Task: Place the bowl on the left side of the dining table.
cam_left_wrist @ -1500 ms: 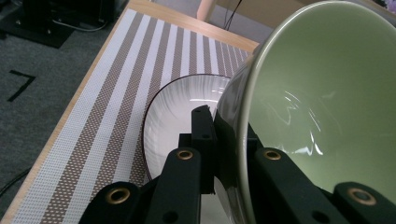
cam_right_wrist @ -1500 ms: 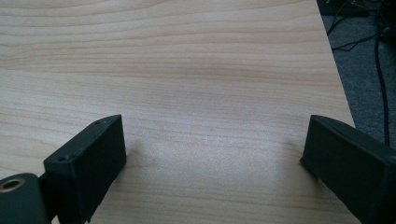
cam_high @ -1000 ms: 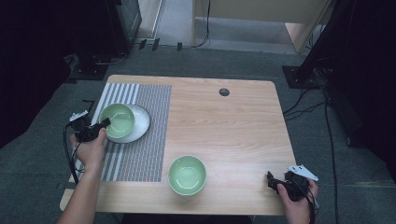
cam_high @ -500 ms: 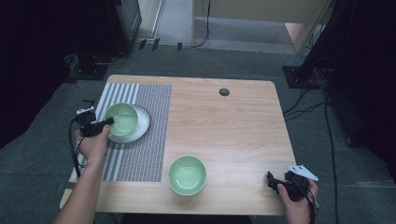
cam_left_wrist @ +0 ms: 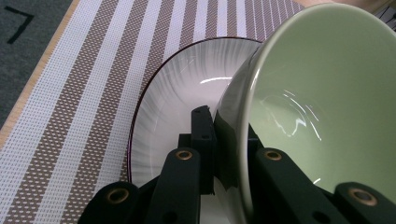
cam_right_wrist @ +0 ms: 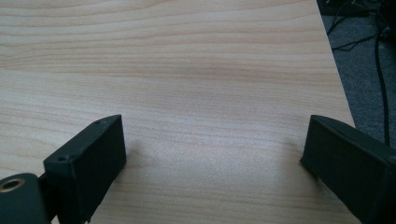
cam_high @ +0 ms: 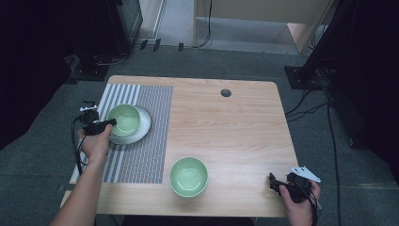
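Note:
A pale green bowl point(cam_high: 123, 119) sits in a white plate point(cam_high: 142, 128) on a striped placemat point(cam_high: 148, 150) at the table's left. My left gripper point(cam_high: 111, 123) is shut on the bowl's left rim. In the left gripper view the rim of the bowl point(cam_left_wrist: 322, 88) runs between the jaws of that gripper point(cam_left_wrist: 229, 133), one jaw outside over the plate point(cam_left_wrist: 187, 79), the other inside. A second green bowl point(cam_high: 188, 175) stands near the front edge. My right gripper point(cam_high: 274, 181) rests at the front right corner, open point(cam_right_wrist: 212, 154), with bare wood between its fingers.
The wooden table point(cam_high: 235, 127) has a small dark round hole point(cam_high: 226, 92) near its far edge. Cables and dark stands lie on the grey floor around it. The placemat point(cam_left_wrist: 93, 84) reaches almost to the table's left edge.
My left hand has shifted slightly to the right along with the bowl's rim. The right gripper has stayed still.

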Motion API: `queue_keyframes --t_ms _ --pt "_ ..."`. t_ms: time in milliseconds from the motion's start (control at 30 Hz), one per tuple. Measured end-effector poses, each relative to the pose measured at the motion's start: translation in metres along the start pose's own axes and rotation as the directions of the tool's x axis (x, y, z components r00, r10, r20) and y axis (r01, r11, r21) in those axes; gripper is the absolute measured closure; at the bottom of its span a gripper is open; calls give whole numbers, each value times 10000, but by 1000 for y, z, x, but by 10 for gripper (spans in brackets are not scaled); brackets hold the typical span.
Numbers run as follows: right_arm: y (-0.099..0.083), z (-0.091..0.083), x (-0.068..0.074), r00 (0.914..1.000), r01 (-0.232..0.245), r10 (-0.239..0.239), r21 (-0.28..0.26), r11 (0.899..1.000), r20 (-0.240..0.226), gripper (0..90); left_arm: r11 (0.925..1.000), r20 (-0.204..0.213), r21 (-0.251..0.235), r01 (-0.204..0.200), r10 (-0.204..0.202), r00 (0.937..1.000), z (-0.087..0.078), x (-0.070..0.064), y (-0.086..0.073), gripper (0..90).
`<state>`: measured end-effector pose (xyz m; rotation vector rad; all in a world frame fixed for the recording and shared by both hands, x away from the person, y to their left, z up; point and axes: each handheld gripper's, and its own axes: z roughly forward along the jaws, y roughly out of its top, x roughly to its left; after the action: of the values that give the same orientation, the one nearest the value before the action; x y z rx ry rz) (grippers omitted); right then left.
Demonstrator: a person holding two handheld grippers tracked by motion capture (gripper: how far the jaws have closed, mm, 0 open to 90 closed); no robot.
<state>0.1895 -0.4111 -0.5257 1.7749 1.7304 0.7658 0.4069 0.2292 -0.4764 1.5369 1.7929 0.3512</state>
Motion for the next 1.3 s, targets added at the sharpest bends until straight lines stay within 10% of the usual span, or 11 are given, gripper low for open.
queue_keyframes --t_ms 633,867,1033,1300 --pt "0 0 0 10000 -18 18 29 10000 26 46 9956 -16 876 323 -323 9995 7 3 12 815" --pt "0 0 0 10000 -19 19 28 10000 27 46 9975 353 332 623 -634 9974 2 5 16 413" --pt "0 0 0 10000 -21 20 29 10000 28 46 9993 485 -309 -187 202 9986 -6 0 12 168" --pt "0 0 0 10000 -19 19 27 10000 28 46 9955 317 -799 -504 531 9981 -14 -3 7 150"
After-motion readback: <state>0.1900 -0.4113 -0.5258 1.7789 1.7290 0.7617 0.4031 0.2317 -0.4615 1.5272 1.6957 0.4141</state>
